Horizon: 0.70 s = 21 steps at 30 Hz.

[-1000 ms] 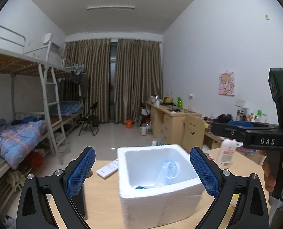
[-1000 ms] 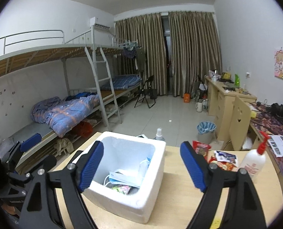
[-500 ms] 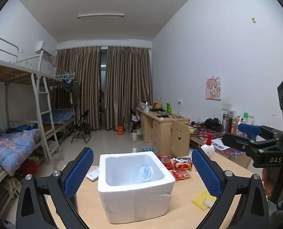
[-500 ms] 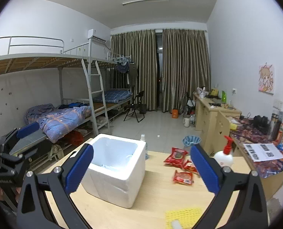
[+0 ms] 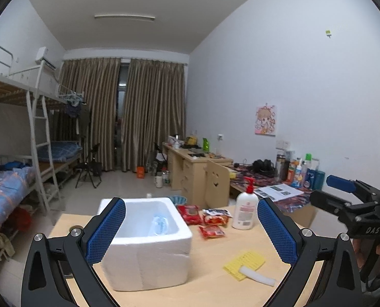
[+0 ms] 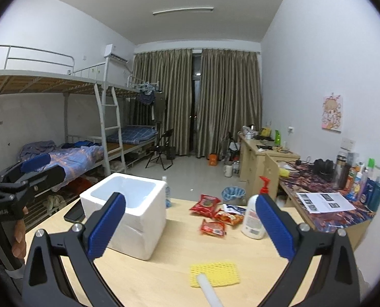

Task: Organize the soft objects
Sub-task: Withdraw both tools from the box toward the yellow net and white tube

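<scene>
I read "DAS" in pale letters on my right gripper (image 5: 343, 194), out at three o'clock. The other labels are too small for me.

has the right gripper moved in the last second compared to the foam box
Yes. The right gripper has pulled back from the white foam box: the box no longer sits between its jaws but smaller and off to the left, and the yellow mesh pad now shows.

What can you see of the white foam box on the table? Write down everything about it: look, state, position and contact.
The white foam box is a thick-walled, squarish container that looks like expanded polystyrene, with rounded corners and no lid. It stands upright on the wooden table, open side up. Inside lies a clear plastic packet with blue print against the right wall; the rest of the interior is hidden. Neither gripper touches it. The red snack packets lie to its right, apart from it.
</scene>
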Tool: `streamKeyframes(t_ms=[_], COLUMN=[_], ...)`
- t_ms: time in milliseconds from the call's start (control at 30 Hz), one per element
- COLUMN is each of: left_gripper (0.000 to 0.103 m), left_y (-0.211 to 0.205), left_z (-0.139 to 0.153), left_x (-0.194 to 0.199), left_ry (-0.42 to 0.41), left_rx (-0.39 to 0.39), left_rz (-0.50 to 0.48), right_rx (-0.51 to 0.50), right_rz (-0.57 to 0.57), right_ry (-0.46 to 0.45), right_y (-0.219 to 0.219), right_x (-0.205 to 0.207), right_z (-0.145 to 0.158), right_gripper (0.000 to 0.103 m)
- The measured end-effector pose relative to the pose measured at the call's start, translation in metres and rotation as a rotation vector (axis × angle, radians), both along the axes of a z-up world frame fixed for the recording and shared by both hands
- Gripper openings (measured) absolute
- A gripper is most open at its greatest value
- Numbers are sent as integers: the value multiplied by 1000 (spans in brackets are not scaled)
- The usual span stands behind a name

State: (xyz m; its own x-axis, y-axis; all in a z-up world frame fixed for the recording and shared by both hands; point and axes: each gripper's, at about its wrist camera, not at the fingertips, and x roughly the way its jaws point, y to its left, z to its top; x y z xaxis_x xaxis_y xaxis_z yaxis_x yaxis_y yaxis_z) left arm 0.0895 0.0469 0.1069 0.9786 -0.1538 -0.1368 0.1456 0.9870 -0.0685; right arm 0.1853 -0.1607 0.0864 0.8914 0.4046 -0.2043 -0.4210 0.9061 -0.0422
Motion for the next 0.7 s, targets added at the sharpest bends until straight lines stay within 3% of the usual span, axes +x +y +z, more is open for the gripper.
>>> streamKeyframes(t_ms=[167, 700], left_gripper=[103, 103], left_y=[-19, -55], left_z=[-10, -55], left_x=[-2, 39], left_ry=[-8, 63], left_rx=[6, -9], left_rz=[-25, -65], right_rx=[40, 21], right_rz=[-34, -99], right_ry=[29, 107], right_y=[-26, -62], right_x=[-4, -10], right_z=[-16, -59], right_gripper=[103, 103])
